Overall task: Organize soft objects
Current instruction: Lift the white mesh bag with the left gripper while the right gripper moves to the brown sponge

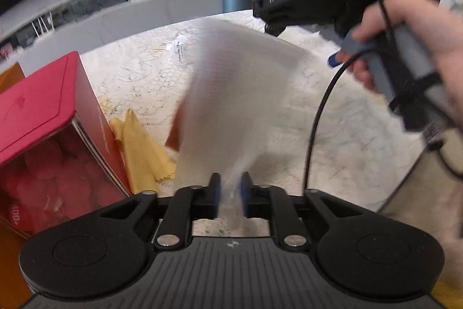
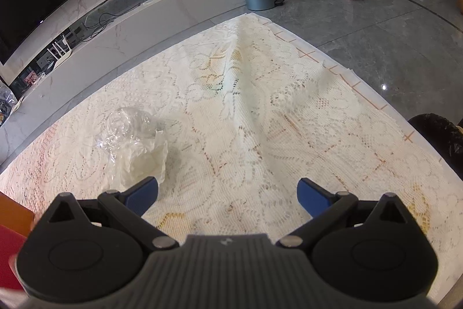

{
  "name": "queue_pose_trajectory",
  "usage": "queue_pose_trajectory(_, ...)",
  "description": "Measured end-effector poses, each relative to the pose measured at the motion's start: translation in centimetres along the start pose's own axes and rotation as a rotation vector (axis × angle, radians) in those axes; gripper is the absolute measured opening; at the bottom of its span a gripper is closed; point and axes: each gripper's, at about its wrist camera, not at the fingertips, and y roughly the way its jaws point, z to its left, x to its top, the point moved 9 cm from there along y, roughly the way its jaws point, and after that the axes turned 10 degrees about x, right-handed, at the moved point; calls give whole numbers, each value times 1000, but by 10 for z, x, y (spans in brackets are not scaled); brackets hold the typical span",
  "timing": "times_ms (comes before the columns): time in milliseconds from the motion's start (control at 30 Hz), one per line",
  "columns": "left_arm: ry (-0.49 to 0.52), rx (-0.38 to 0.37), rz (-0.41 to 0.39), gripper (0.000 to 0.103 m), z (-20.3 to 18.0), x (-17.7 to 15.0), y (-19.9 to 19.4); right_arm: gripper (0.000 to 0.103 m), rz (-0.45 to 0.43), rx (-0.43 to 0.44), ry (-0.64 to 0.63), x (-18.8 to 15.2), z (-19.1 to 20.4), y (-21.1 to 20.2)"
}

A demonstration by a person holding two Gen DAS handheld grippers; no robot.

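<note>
The left tool (image 1: 230,193) pinches the lower edge of a thin white cloth (image 1: 240,94), which rises blurred through the frame's centre. It looks light, limp and apt to slip; an edge or corner grips best. The right tool (image 2: 227,194) stands released over the lace-covered worktop (image 2: 260,120).

- Red box (image 1: 55,135) at the left of the left wrist view: white digits "400" low on its see-through front, printed sideways.
- Right gripper's (image 1: 270,19) black body: pale letters, seemingly "DAS", too blurred to confirm.
- Clear plastic bag (image 1: 185,48) on the lace cloth: a white label with dark print, too small to read.
</note>
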Motion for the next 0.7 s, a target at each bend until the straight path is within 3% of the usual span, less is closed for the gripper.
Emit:
queue_pose_trajectory(33, 17, 34, 1, 35, -2, -2, 4, 100, 3, -1, 0, -1, 0, 0)
queue_pose_trajectory(67, 31, 68, 2, 54, -3, -4, 8, 100, 6, -2, 0, -1, 0, 1)
queue_pose_trajectory(100, 46, 96, -2, 65, -3, -5, 11, 100, 6, -3, -1, -1, -1, 1)
queue_pose_trajectory(233, 140, 107, -90, 68, -14, 0, 8, 100, 8, -11, 0, -2, -4, 0)
queue_pose_trajectory(367, 261, 145, -223, 81, -24, 11, 8, 100, 17, -22, 10, -4, -10, 1)
queue_pose_trajectory(467, 331, 175, -195, 81, -26, 13, 27, 100, 21, -19, 12, -5, -11, 0)
queue_pose_trajectory(533, 315, 169, -172, 78, -23, 13, 34, 100, 20, -21, 12, -6, -12, -1)
queue_pose_trajectory(600, 274, 141, -128, 52, -16, 12, 35, 100, 20, -23, 17, -6, -13, -1)
queue_pose_trajectory(633, 250, 130, -111, 47, -14, 9, 32, 100, 18, -26, 20, -6, -14, -1)
queue_pose_trajectory(667, 238, 129, -97, 35, -12, 8, 33, 100, 19, -30, 22, -6, -15, -1)
queue_pose_trajectory(700, 241, 128, -83, 15, -11, 6, 33, 100, 23, -32, 23, -6, -15, -1)
